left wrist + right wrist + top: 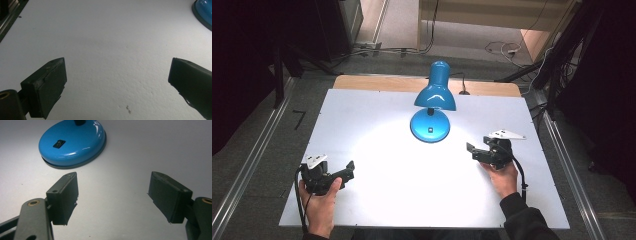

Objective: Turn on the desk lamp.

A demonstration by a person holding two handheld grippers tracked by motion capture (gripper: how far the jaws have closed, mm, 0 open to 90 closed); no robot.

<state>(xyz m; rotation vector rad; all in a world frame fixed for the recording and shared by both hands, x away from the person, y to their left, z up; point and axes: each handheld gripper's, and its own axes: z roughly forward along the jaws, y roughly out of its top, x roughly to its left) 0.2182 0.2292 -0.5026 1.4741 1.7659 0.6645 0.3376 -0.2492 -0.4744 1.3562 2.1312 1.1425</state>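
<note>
A blue desk lamp [435, 95] stands at the back middle of the white table [377, 115], switched on and casting a bright patch below its shade. Its round base [72, 142] carries a black rocker switch [59, 144]. My left gripper [349, 169] is held low at the front left, open with nothing between its jaws; the edge of the lamp base [203, 11] shows at the top right of the left gripper view. My right gripper [471, 150] is held at the right, open and empty, its jaws pointing left toward the lamp base a short way off.
The table's wooden back edge [382, 82] lies behind the lamp, with the lamp's cord [463, 85] running off it. Metal rails [249, 165] flank the table on both sides. Cables [502, 49] lie on the floor beyond.
</note>
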